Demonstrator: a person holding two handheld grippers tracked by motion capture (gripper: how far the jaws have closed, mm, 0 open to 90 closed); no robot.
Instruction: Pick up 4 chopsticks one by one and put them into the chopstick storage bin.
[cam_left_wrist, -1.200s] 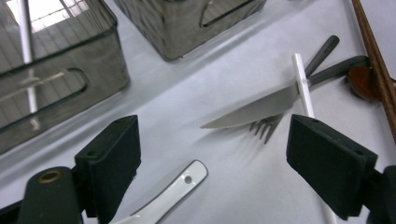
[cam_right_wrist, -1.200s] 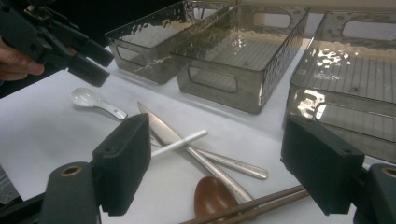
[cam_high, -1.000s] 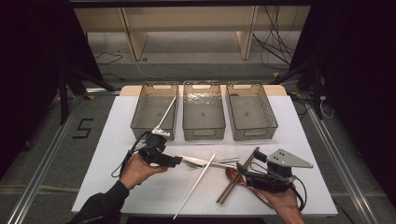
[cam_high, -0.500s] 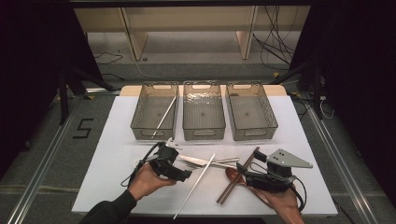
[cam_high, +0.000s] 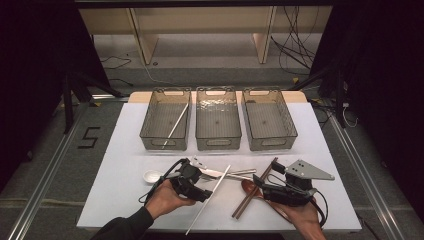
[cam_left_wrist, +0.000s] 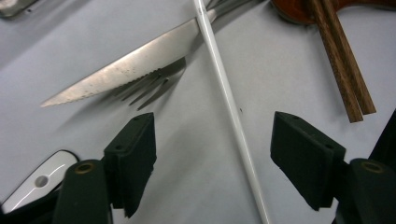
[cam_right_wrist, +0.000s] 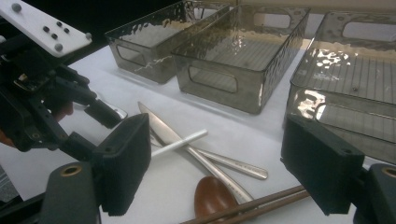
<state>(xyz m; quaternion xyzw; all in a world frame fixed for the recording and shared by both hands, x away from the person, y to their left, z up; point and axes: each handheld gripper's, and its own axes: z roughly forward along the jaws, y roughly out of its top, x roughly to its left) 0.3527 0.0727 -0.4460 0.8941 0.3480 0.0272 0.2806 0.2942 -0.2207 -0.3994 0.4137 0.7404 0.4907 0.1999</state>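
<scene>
the left gripper (cam_left_wrist: 212, 154) has come down and over from beside the bins toward the pile of cutlery, and its jaws have just been closing a bit. they stand apart now, with the white stick (cam_left_wrist: 229, 100) lying on the table between the fingers (cam_left_wrist: 133, 158), nearer the one on the right side of the left gripper view. nothing is pinched yet. it looks ready to grab the stick next. the knife (cam_left_wrist: 126, 70) lies just past the fingertips, under the stick. the right gripper (cam_high: 264, 186) waits wide open by the brown chopsticks (cam_high: 255, 194).
</scene>
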